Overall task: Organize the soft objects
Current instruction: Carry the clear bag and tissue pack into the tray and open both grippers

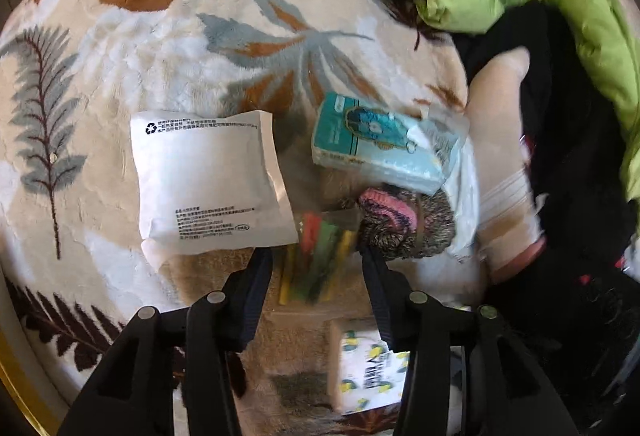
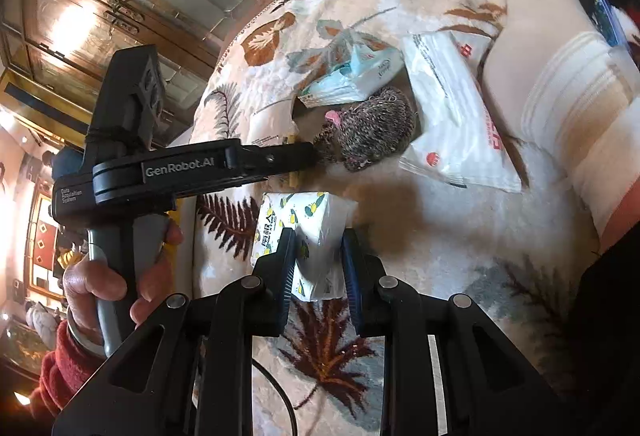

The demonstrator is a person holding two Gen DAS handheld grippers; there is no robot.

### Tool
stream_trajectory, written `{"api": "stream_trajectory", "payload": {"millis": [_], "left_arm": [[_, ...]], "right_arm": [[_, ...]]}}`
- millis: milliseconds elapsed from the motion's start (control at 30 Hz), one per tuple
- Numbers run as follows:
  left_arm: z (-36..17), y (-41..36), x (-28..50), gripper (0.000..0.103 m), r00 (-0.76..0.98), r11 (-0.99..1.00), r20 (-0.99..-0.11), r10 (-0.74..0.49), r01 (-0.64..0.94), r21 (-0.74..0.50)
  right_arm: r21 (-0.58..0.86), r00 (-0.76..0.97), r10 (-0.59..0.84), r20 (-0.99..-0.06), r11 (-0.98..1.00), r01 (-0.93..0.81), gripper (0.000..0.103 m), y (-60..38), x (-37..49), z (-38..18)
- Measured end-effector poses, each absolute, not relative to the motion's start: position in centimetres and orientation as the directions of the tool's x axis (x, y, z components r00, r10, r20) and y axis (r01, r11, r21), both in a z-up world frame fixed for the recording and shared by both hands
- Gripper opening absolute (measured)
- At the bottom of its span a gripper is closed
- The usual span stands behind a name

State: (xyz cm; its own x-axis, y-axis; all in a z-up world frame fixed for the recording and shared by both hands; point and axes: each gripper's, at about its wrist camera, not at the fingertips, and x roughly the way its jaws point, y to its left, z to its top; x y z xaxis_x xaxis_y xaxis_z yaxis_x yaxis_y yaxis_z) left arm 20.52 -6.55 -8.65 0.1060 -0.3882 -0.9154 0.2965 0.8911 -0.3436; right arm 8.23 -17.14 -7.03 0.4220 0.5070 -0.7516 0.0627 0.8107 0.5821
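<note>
Lemon-print tissue pack pinched upright in right gripper, w/ white wrapper.

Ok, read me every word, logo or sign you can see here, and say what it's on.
"GenRobot.AI": side of the left gripper.
"Data Acquisition System": its body, below that.
Recycling sign: top corner of the white pouch; its print is too small.
Lemon tissue pack, white pack, blue pack: lettering unreadable.

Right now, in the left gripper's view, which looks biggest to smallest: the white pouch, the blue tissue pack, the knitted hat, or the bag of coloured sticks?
1. White pouch, clearly largest.
2. Blue tissue pack.
3. Knitted hat, partly hidden under the pack, so its rank against the pack is unsure.
4. Bag of coloured sticks, smallest, though blurred.
</note>
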Motion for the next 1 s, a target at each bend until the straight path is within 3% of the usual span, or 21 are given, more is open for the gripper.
{"api": "stream_trajectory", "payload": {"millis": [67,133,333,600,1000], "left_arm": [[-9.0,-6.8,20.2,0.040,0.112,0.909,-0.936,-0.334,0.301,-0.288],[-8.9,-6.5,20.2,0.012,0.130,0.933,-0.953,-0.275,0.276,-0.232],[-8.1,-3.7,19.6,0.011,0.141,0.932,-0.937,-0.320,0.226,-0.284],[-3.0,2.5,15.6,0.011,0.237,0.937,-0.910,-0.339,0.173,-0.304],[1.6,15.5,8.4,0.012,0.376,0.989,-0.919,-0.118,-0.036,-0.141]], "right_arm": [[0.587,0.423,0.509,-0.750,0.807,0.069,0.022,-17.4,8.2,-7.1],[0.593,0.426,0.512,-0.746,0.802,0.073,0.022,-17.6,8.2,-7.1],[0.605,0.437,0.522,-0.732,0.794,0.065,0.022,-17.7,7.8,-6.3],[0.624,0.431,0.559,-0.708,0.781,0.012,0.022,-15.4,7.9,-4.7],[0.681,0.322,0.696,-0.641,0.710,-0.179,0.022,-2.6,11.3,-1.7]]}}
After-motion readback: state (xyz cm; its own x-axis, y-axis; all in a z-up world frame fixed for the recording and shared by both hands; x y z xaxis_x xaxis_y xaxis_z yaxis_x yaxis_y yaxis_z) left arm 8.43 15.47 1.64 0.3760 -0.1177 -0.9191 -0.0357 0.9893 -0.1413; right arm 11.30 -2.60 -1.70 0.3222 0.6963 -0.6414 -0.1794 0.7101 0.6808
